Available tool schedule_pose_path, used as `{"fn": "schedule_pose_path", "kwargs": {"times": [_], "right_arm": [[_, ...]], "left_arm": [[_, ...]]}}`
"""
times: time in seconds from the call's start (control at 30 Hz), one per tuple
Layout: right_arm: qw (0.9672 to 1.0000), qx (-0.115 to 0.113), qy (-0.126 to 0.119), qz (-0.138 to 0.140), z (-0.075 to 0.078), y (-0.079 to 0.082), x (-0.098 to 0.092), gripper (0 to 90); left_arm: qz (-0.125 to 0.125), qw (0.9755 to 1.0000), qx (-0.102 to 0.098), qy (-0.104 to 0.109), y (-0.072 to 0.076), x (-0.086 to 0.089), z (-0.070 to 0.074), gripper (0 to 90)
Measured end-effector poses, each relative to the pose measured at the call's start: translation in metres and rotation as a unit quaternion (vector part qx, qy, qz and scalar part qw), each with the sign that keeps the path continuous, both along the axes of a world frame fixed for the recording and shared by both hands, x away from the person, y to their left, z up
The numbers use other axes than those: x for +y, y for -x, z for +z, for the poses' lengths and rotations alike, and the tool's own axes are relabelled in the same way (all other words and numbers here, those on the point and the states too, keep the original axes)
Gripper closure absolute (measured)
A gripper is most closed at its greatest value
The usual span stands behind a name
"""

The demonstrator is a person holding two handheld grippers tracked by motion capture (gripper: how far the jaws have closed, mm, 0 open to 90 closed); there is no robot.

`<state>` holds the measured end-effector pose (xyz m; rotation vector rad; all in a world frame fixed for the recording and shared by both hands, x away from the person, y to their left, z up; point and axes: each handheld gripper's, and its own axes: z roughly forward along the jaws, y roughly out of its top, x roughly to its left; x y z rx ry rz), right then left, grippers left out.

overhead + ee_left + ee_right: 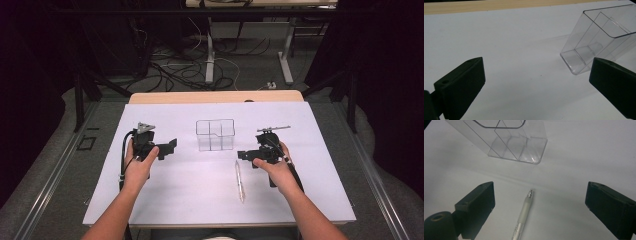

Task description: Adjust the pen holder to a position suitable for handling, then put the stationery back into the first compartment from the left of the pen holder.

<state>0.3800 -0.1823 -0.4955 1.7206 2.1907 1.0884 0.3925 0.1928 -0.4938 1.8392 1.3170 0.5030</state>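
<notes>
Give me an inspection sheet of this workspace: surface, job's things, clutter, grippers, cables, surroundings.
Surface: white sheet over a wooden table, flat and clean.
Job's things: clear divided organizer upright at centre, compartments empty; translucent pen lying flat nearer the person, apart from it.
Clutter: nothing seen.
Grippers: left gripper open, holding nothing; right gripper open, holding nothing, the pen lying between its jaws in the right gripper view.
Cables: black cable trailing from the left gripper; loose cables on the floor beyond.
Surroundings: grey floor, table legs, dark curtains.
</notes>
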Motion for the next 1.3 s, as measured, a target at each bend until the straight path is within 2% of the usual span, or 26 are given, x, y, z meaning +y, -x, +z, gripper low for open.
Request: {"fn": "schedule_pose_path", "kwargs": {"times": [0.03, 0.13, 0.23, 0.33, 0.47, 0.53, 0.7, 0.8, 0.9, 1.07, 1.3], "right_arm": [[0.9999, 0.01, -0.001, -0.002, 0.001, 0.001, 0.001, 14.7], [0.9997, 0.019, 0.009, -0.01, 0.002, 0.002, 0.002, 15.2], [0.9993, 0.035, 0.001, -0.014, 0.001, 0.003, 0.004, 17.5], [0.9987, 0.045, 0.015, -0.021, 0.0, 0.003, 0.007, 27.3], [0.9975, 0.062, 0.028, -0.02, -0.003, 0.001, 0.008, 35.0], [0.9968, 0.074, 0.022, -0.023, -0.005, 0.0, 0.008, 36.3], [0.9951, 0.09, 0.031, -0.027, -0.009, -0.002, 0.008, 37.6], [0.9938, 0.104, 0.025, -0.031, -0.01, -0.003, 0.009, 38.0], [0.9935, 0.105, 0.028, -0.033, -0.01, -0.003, 0.008, 45.6], [0.9924, 0.12, 0.01, -0.028, -0.012, -0.006, 0.007, 53.5], [0.9898, 0.14, 0.001, -0.024, -0.018, -0.005, 0.012, 55.7]], "left_arm": [[-0.002, 1.0, 0.0, 0.0, 0.0, 0.0, 0.0, 0.2], [-0.001, 1.0, -0.005, 0.0, 0.001, -0.001, -0.001, 0.2], [-0.004, 1.0, -0.008, 0.0, 0.002, -0.002, -0.001, 0.2], [-0.007, 0.9999, -0.008, -0.001, 0.003, -0.003, -0.002, 0.2], [-0.008, 0.9999, -0.007, 0.0, 0.003, -0.003, -0.003, 0.2], [-0.01, 0.9999, -0.005, -0.001, 0.003, -0.003, -0.003, 0.2], [-0.008, 1.0, -0.003, 0.001, 0.003, -0.003, -0.004, 0.2], [-0.007, 1.0, -0.004, 0.001, 0.003, -0.003, -0.005, 0.2], [-0.009, 1.0, -0.003, -0.001, 0.002, -0.004, -0.006, 0.2], [-0.008, 1.0, -0.005, 0.0, 0.003, -0.004, -0.008, 0.2], [-0.012, 0.9999, 0.0, -0.001, 0.003, -0.004, -0.008, 0.3]]}}
